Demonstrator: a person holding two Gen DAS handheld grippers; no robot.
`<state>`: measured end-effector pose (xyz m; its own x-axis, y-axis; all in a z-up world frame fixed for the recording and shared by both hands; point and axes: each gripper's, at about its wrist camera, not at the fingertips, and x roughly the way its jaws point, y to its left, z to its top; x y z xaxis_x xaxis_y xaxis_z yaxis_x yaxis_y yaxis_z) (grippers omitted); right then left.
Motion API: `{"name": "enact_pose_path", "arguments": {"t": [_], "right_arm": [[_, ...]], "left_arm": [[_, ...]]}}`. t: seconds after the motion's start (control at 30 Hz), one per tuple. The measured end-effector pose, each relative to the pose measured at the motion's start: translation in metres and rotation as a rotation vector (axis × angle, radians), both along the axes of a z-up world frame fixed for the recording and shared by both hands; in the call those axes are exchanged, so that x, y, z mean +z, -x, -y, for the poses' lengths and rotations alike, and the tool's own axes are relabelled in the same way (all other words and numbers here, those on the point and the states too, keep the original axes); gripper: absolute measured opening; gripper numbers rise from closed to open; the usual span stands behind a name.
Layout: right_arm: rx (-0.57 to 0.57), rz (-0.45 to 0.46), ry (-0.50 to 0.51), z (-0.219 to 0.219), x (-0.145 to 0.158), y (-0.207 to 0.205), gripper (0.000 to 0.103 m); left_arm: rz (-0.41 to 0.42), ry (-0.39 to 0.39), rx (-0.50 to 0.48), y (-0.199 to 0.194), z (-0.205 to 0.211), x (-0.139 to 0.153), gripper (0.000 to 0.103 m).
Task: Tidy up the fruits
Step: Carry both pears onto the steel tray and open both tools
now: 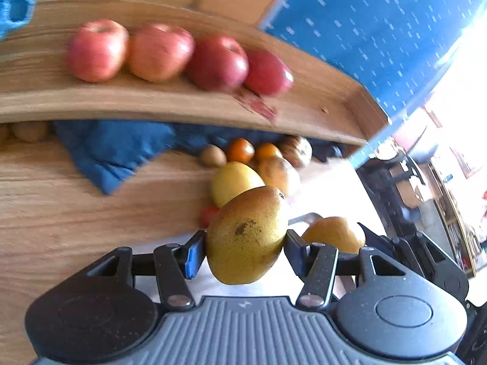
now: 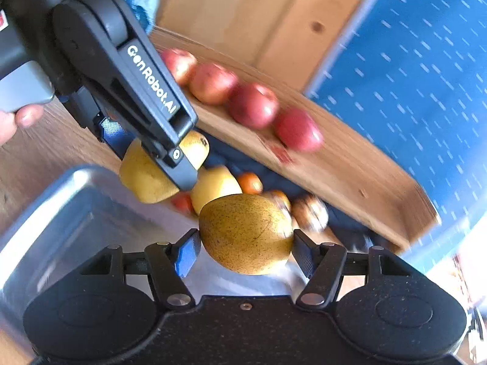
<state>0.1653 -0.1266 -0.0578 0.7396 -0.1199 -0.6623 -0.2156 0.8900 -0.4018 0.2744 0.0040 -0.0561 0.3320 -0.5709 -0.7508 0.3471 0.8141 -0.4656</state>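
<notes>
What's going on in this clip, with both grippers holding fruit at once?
A person is sorting fruit with two handheld grippers. The left gripper is shut on one brown-speckled pear, and the right gripper on another pear. Four red apples already sit in a row on the wooden tray. More mixed fruit waits on the table beneath.

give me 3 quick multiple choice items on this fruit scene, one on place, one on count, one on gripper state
1. Where are the apples?
A. in the wooden tray
B. on the blue cloth
C. in the metal tray

2. How many apples are in the row?
A. two
B. four
C. six

3. What is the right gripper doing?
A. hanging open
B. shut on nothing
C. shut on a pear

Answers: 1 A, they line the wooden tray. 2 B, four red ones side by side. 3 C, its fingers press both sides of the pear.
</notes>
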Motion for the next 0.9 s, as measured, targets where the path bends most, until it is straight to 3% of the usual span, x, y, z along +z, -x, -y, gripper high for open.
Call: {"name": "enact_pose_path", "arguments": {"t": [0.27, 0.5, 0.9], "right_arm": [[-0.135, -0.097, -0.034, 0.041, -0.009, 0.049, 0.066], [-0.130, -0.156, -0.071, 0.051, -0.018, 0.061, 0.066], [-0.157, -0.195, -0.175, 0.070, -0.025, 0.049, 0.067]], "left_arm": [[-0.044, -0.035, -0.099, 0.029, 0.062, -0.016, 0.059], [-0.062, -0.079, -0.149, 0.049, 0.096, -0.026, 0.059], [-0.077, -0.141, -0.047, 0.051, 0.090, -0.036, 0.060]]}}
